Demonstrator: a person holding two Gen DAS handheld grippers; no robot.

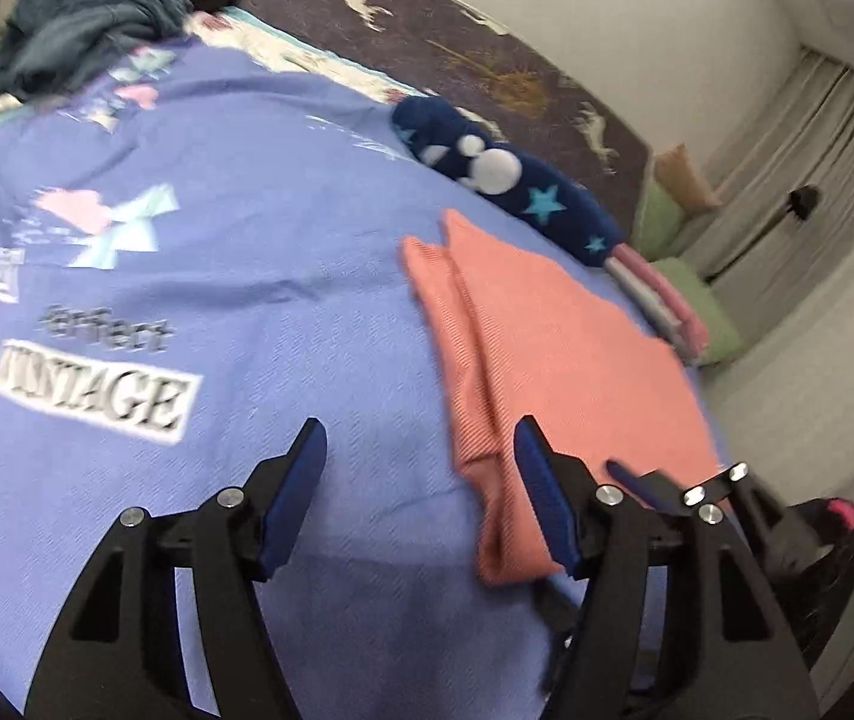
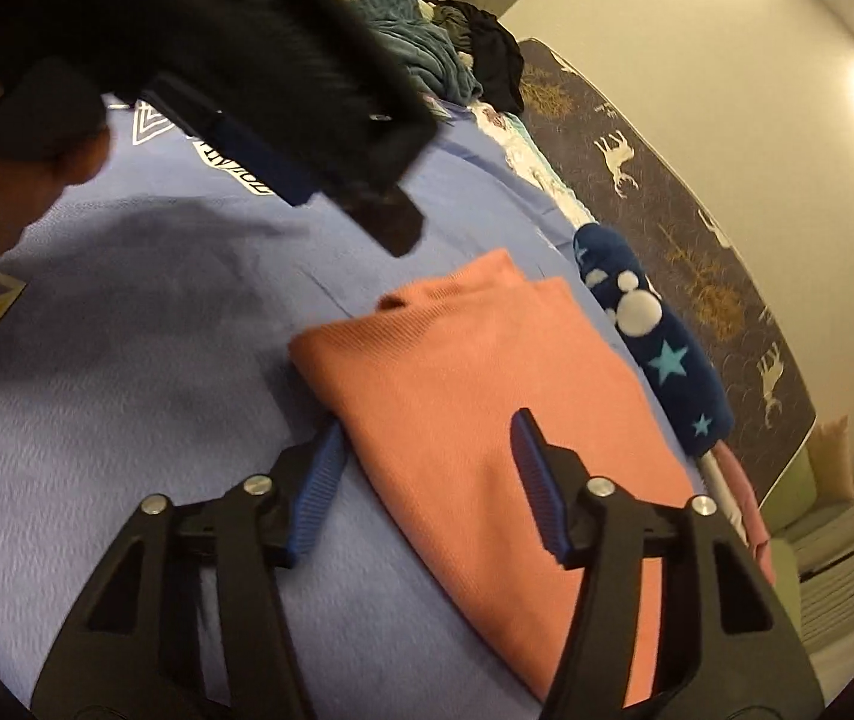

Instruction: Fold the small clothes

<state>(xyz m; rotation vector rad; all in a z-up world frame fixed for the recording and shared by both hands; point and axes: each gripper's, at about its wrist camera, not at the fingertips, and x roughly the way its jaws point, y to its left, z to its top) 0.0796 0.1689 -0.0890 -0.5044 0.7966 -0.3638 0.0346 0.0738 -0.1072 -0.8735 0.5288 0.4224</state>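
Note:
A salmon-pink garment (image 1: 553, 354) lies folded flat on a lilac printed bedspread (image 1: 234, 276). It also shows in the right wrist view (image 2: 487, 414). My left gripper (image 1: 420, 438) is open and empty, hovering just above the bedspread at the garment's near left edge. My right gripper (image 2: 427, 426) is open and empty above the garment's near edge, its left finger beside the cloth. The left gripper (image 2: 282, 174) crosses the top of the right wrist view. The right gripper's fingertips (image 1: 655, 483) show low right in the left wrist view.
A rolled navy fleece item with stars (image 1: 505, 180) lies beyond the pink garment, also in the right wrist view (image 2: 649, 330). Folded pink and grey clothes (image 1: 661, 300) sit at the bed's edge. A pile of teal and dark clothes (image 1: 84, 18) lies far back. A dark deer-print mattress (image 1: 487, 60) runs along the wall.

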